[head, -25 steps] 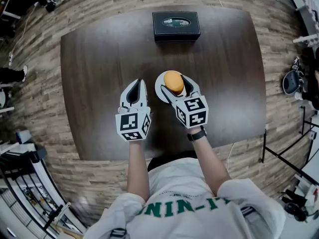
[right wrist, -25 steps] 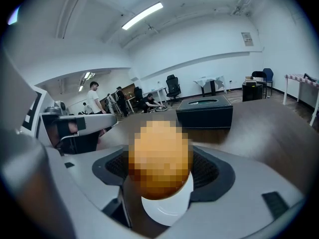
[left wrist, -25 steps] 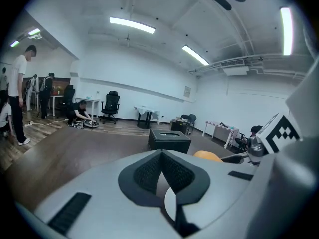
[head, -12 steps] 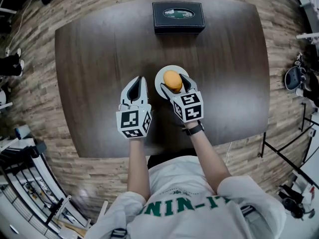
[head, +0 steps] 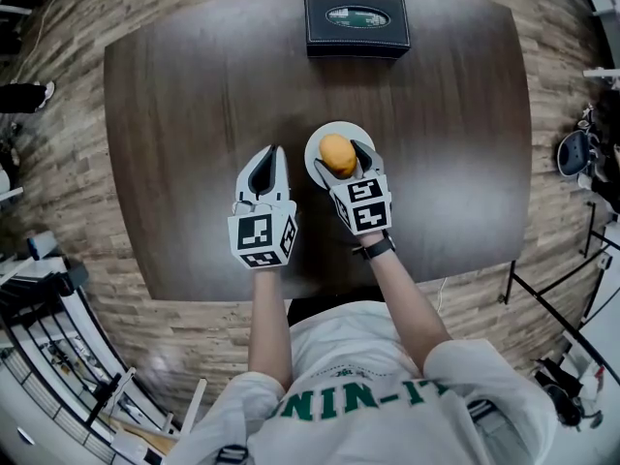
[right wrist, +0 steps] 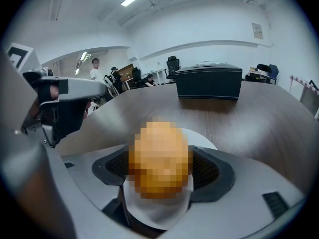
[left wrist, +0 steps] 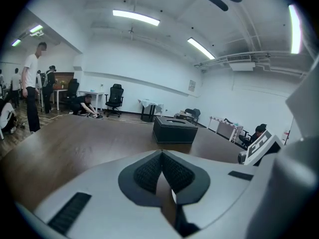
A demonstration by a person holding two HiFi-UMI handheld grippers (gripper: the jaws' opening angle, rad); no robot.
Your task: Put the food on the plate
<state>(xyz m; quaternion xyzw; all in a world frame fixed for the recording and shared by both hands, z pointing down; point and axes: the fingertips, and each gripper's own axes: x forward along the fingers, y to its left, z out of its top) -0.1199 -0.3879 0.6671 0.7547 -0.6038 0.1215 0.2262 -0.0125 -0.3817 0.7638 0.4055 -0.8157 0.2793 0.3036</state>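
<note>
A round orange piece of food [head: 337,155] sits between the pads of my right gripper [head: 339,157], which is shut on it. The food is directly over a small white plate [head: 333,129] on the dark wooden table [head: 174,114]. In the right gripper view the food [right wrist: 160,158] fills the gap between the jaws of the right gripper [right wrist: 160,169], with the plate [right wrist: 203,139] showing just under it; whether they touch I cannot tell. My left gripper [head: 274,151] hovers left of the plate, shut and empty, its tips meeting in the left gripper view [left wrist: 161,153].
A black box [head: 356,24] lies at the table's far edge, beyond the plate; it also shows in the left gripper view [left wrist: 174,129]. People and office chairs are in the room's background. Wood floor surrounds the table.
My right gripper has sunk with the food towards the plate. The left gripper has dipped a little too. Neither grip has changed.
</note>
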